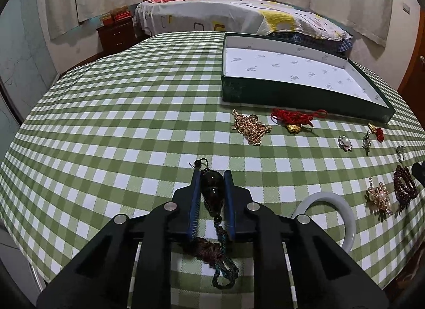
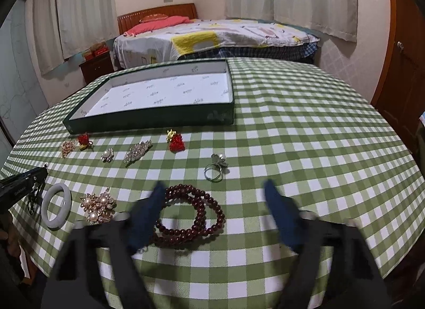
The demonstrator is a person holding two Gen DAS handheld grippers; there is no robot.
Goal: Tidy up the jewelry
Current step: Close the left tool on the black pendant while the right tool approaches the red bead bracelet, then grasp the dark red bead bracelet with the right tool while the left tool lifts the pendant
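My left gripper [image 1: 211, 176] is shut on a dark stone pendant [image 1: 212, 192] with a brown and teal tassel [image 1: 217, 258], held just above the green checked tablecloth. My right gripper [image 2: 213, 189] is open and blurred, its left finger [image 2: 148, 216] beside a dark red bead bracelet [image 2: 191, 216] that lies between the fingers. The dark green tray [image 1: 265, 91] with white lining stands at the back, also in the right wrist view [image 2: 148, 120]. Gold chain [image 1: 251, 125], red knotted cord with gold charm [image 1: 294, 119], brooches and rings lie in front of it.
A white jade bangle [image 2: 55, 210] and a pearl brooch [image 2: 98, 206] lie left of the bracelet. A silver pearl ring [image 2: 216, 166], a red charm [image 2: 176, 141] and a crystal brooch [image 2: 138, 151] lie further back. A bed stands behind the table.
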